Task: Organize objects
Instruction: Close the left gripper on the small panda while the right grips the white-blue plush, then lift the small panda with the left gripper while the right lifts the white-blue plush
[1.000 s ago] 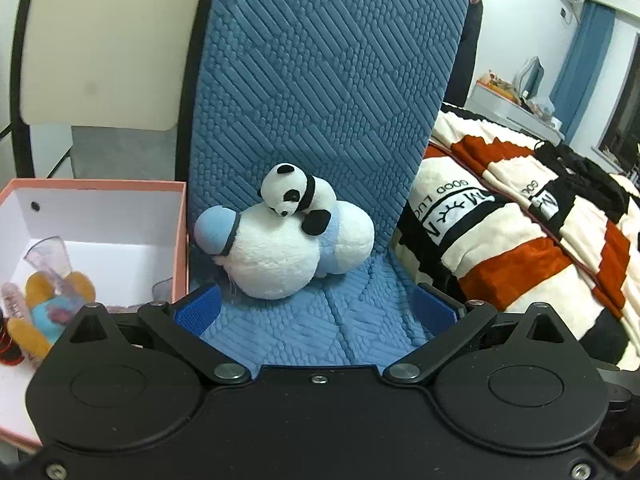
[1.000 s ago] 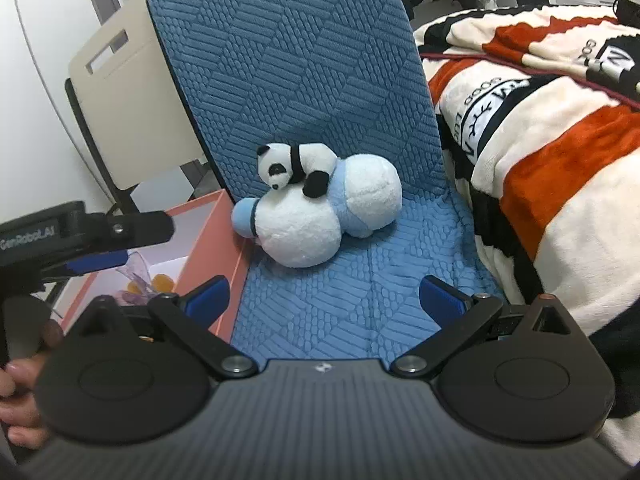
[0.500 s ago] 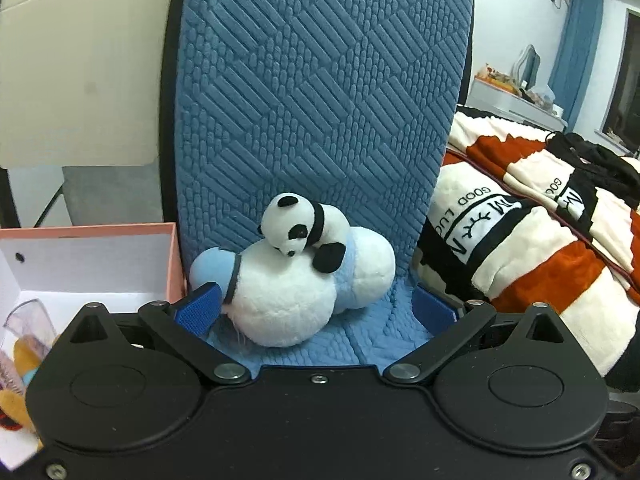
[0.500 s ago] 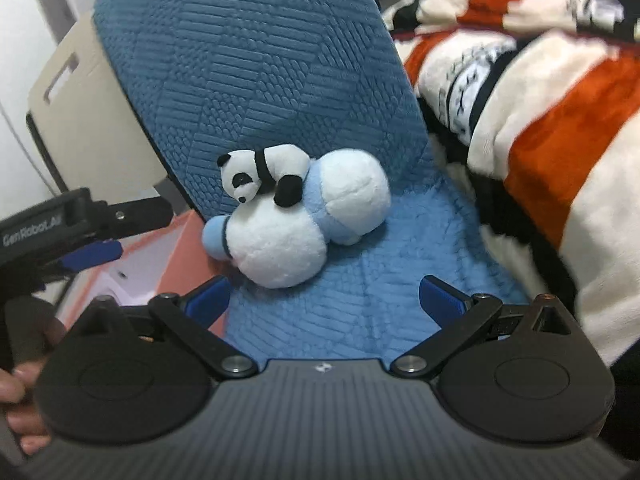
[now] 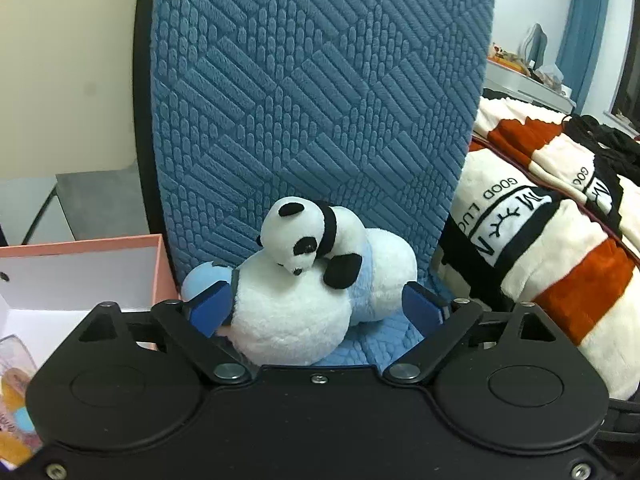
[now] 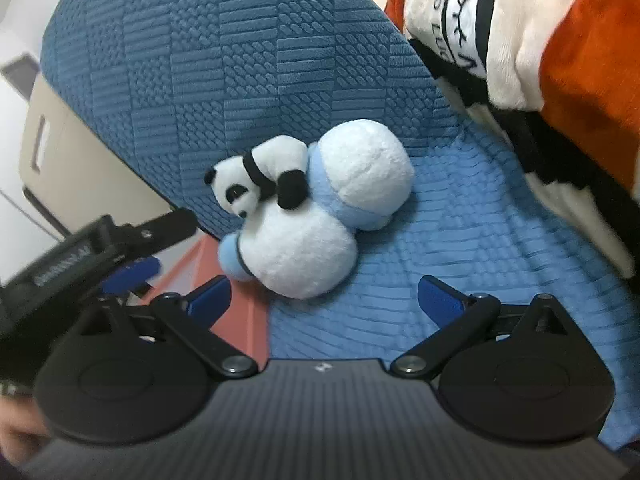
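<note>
My left gripper (image 5: 316, 304) is open wide. Its two blue fingers (image 5: 210, 306) point forward and sit far apart from each other. The black arms that hold the fingers spread out like a big V. From my other side I can see this gripper (image 6: 132, 258) too, coming in low from the left, a bit blurry.

My right gripper (image 6: 324, 298) is open wide as well. Its blue fingers (image 6: 438, 300) point forward with a big gap between them, and nothing sits in that gap. It is tipped a little to one side. A bit of my left hand (image 6: 18, 434) shows in the bottom corner, holding the left gripper's handle.
</note>
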`<state>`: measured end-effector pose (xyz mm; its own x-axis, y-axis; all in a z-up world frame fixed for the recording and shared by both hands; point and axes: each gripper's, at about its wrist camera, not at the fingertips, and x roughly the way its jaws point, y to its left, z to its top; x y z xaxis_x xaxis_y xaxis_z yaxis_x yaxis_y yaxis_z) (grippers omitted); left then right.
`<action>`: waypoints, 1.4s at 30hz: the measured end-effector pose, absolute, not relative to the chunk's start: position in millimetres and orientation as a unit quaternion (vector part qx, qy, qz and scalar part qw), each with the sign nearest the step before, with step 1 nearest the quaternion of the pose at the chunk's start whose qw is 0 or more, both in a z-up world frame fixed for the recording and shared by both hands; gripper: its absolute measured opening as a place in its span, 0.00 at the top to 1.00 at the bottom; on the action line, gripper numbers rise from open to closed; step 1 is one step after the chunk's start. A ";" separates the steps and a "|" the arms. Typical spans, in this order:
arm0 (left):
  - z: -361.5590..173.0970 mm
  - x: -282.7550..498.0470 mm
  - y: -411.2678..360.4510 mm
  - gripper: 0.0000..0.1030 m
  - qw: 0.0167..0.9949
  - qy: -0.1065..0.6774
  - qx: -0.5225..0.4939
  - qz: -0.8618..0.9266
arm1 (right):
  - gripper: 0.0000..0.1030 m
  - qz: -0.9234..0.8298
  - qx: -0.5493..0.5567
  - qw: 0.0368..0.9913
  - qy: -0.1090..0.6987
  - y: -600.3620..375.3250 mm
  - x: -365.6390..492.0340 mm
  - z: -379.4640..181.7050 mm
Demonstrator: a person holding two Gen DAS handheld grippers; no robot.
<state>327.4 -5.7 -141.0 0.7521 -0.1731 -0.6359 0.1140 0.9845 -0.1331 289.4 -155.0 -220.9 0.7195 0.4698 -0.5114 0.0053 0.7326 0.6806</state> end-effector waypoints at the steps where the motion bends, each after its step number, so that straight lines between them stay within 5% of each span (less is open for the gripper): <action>1: -142.0 331.0 -6.0 0.17 0.935 0.345 -0.043 -0.077 | 0.08 0.136 0.348 0.860 0.347 -155.8 291.7 -221.3; 9: -148.6 367.2 0.1 0.26 0.934 0.346 -0.061 -0.064 | 0.27 0.116 0.409 0.842 0.332 -162.0 317.5 -224.4; 22: -171.6 428.0 5.7 0.33 0.923 0.374 -0.073 -0.058 | 0.33 0.071 0.507 0.779 0.362 -157.9 377.6 -253.0; 29: -182.1 440.8 5.3 0.58 0.921 0.377 -0.076 -0.059 | 0.33 0.053 0.522 0.766 0.372 -146.4 395.6 -264.9; 34: -182.5 440.1 13.9 0.59 0.921 0.372 -0.100 -0.057 | 0.32 0.032 0.549 0.750 0.368 -148.8 402.4 -275.7; 42: -175.0 431.0 20.7 0.59 0.926 0.354 -0.123 -0.048 | 0.17 0.036 0.606 0.708 0.361 -143.3 415.9 -293.5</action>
